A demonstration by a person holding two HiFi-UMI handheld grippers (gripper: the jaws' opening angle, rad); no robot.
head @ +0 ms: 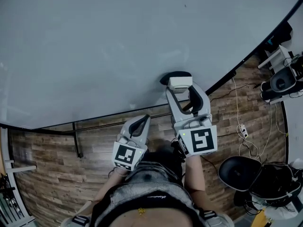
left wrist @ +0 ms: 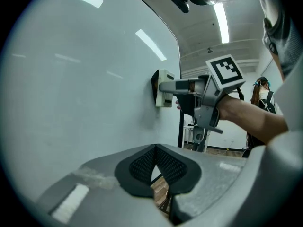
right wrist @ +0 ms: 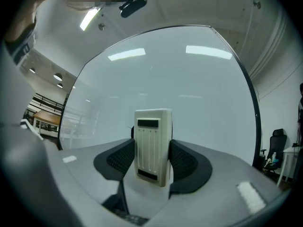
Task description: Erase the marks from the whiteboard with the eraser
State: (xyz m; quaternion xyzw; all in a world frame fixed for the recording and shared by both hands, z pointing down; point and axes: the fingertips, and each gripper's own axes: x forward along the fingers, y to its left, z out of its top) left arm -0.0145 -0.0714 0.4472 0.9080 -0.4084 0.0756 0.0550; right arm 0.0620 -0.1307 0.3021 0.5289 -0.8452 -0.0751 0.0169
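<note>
The fingers of my right gripper are clamped on the eraser, which is pressed flat against the whiteboard just above its black lower edge. Broad board spreads above and left. The fingers of my left gripper meet on nothing, below that edge, near the whiteboard.

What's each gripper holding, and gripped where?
Right gripper is shut on the eraser, jaws on its two long sides, held against the whiteboard. Left gripper holds nothing, jaws together.
</note>
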